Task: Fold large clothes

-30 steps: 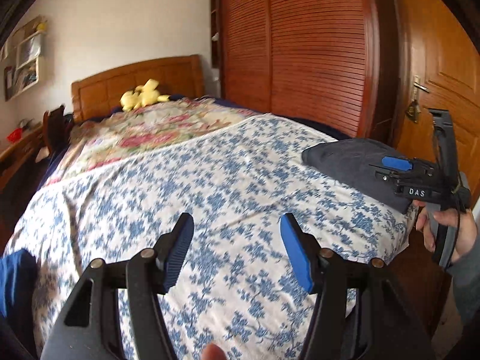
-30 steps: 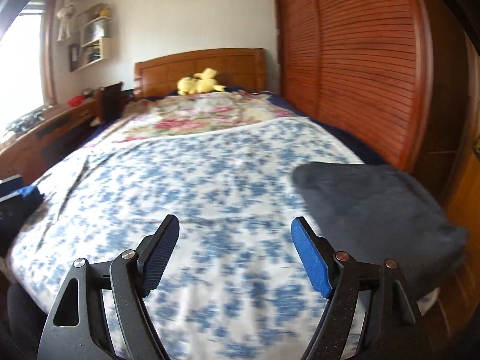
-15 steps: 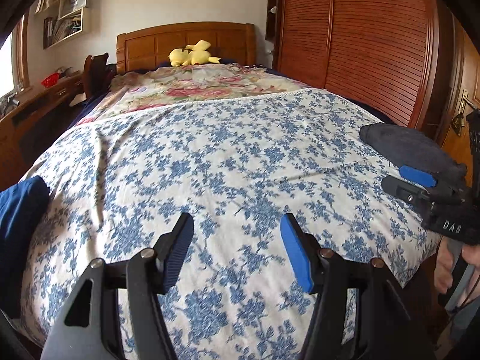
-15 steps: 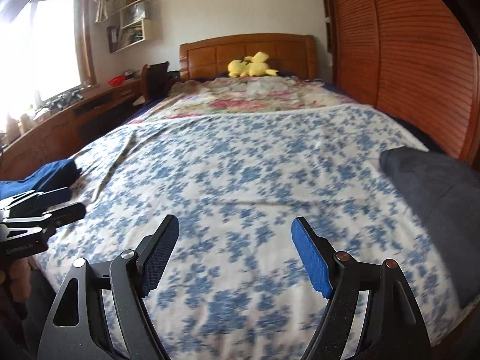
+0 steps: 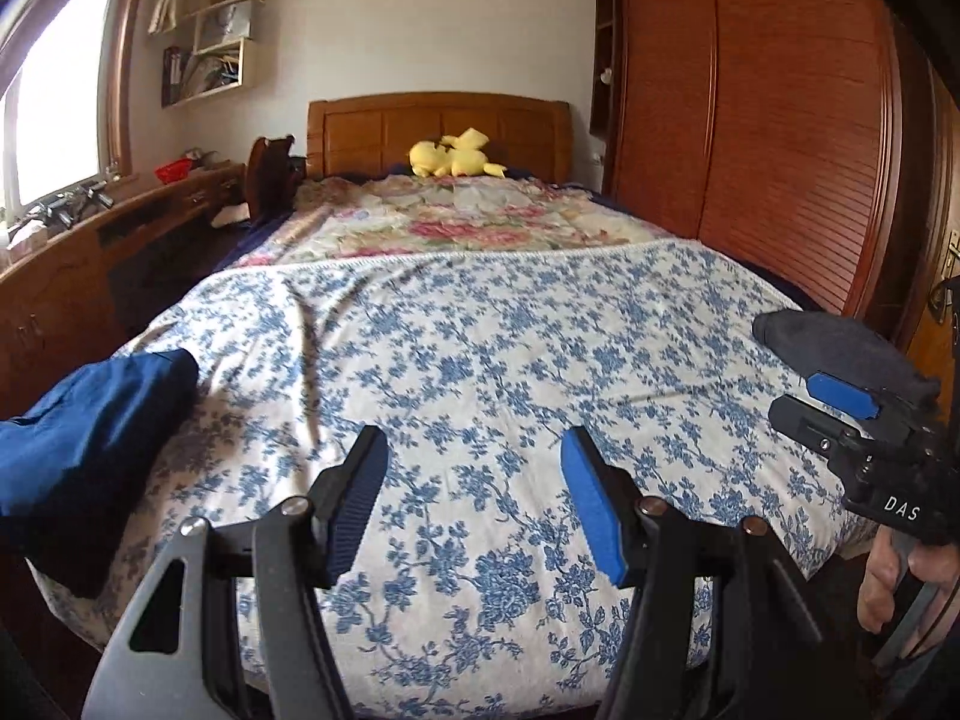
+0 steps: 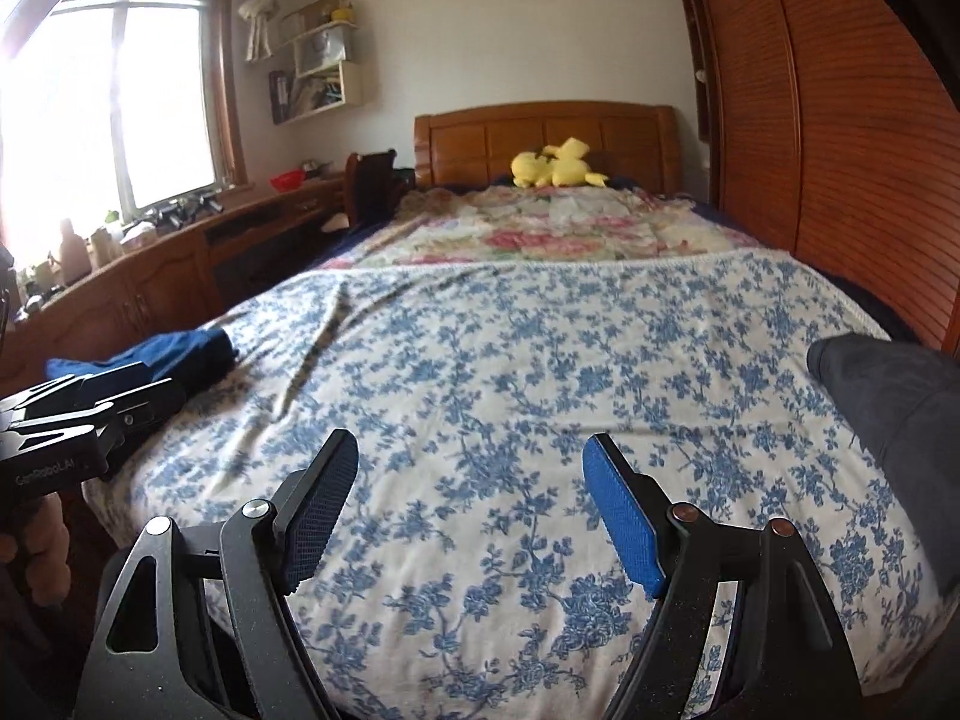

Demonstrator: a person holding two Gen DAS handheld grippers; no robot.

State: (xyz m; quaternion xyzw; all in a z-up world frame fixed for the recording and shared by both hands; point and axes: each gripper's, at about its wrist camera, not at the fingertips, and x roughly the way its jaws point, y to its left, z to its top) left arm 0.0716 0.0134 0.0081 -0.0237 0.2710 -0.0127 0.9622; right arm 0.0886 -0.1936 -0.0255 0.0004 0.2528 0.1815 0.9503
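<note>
A dark blue garment (image 5: 90,426) lies bunched at the bed's near left corner; it also shows in the right wrist view (image 6: 168,354). A folded dark grey garment (image 5: 840,354) lies at the bed's right edge, and in the right wrist view (image 6: 900,402). My left gripper (image 5: 474,474) is open and empty above the foot of the bed. My right gripper (image 6: 471,480) is open and empty too. Each gripper shows in the other's view: the right one (image 5: 834,420) in front of the grey garment, the left one (image 6: 114,396) beside the blue garment.
The bed has a blue-flowered cover (image 5: 510,360), a pink floral quilt (image 5: 456,222) behind it and a yellow plush toy (image 5: 450,159) at the wooden headboard. A wooden wardrobe (image 5: 750,120) runs along the right. A desk (image 6: 180,264) and window stand on the left.
Both views have swung to the left. The blue garment has come into view at left, and the grey garment has slid to the right edge. Both grippers stay open.
</note>
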